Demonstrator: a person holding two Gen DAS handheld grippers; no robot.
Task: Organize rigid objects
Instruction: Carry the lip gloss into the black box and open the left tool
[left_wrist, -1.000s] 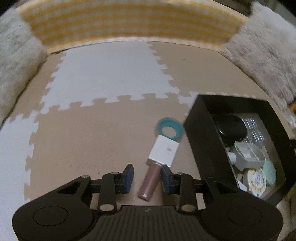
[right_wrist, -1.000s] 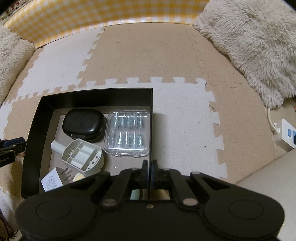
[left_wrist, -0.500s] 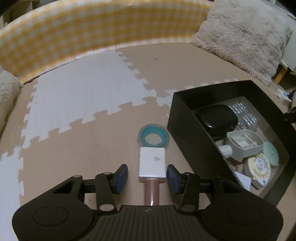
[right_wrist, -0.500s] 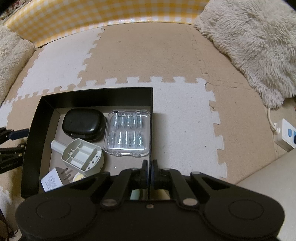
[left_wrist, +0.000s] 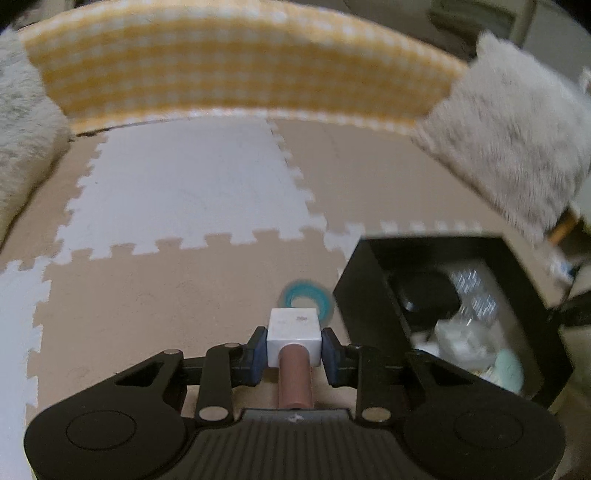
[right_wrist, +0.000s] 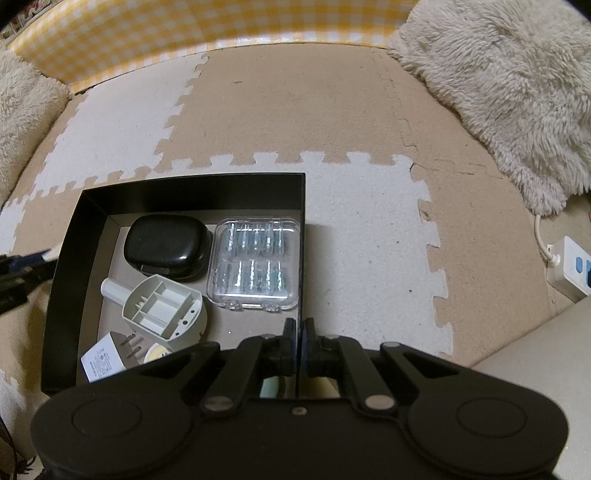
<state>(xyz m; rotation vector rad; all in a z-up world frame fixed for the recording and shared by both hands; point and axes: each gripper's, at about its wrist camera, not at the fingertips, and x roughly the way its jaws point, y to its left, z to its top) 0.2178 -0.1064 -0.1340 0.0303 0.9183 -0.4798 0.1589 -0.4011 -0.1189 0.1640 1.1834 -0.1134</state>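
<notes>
A: Entry one, largest?

B: Foam-mat floor (left_wrist: 184, 192), beige and white tiles, jigsaw seams. Hazard: soft, uneven footing. Anything set down on end likely to topple or roll.

A: Next down?

B: Black box (right_wrist: 192, 182), open top, resting on the floor. Right hand-held gripper (right_wrist: 298, 345) pinched almost closed on the box's right wall, apparently steadying it. Hazard: thin wall, small bite. A knock on the opposite wall likely to skew or tip the box.

A: Contents?

B: Black case (right_wrist: 166, 247), clear battery case (right_wrist: 255, 266), grey holder (right_wrist: 162, 314), plug adapter (right_wrist: 107, 358). Crowded together, with a bare patch of box bottom only near the right wall, close to the right hand-held gripper. Hazard: a drop onto the heap, then bouncing out or wedging. Also a clash of the two hand-held grippers if aimed at the bare patch.

A: Item in hand?

B: White-capped tube (left_wrist: 293, 328), clamped across its white cube cap by the left hand-held gripper (left_wrist: 293, 347), brown barrel pointing back toward the camera. Location: outside the box, to its left. Clear of the floor or not: cannot tell, view blurred. Hazard: hold on the cap alone. Cap possibly pulling off, barrel dropping away. Smooth faces prone to slipping in a fast swing.

A: Smallest?

B: Teal ring (left_wrist: 304, 299), flat on the floor, just beyond the cap, just beside the box's left wall. Hazard: being clipped and dragged by a low sweep toward the box.
</notes>
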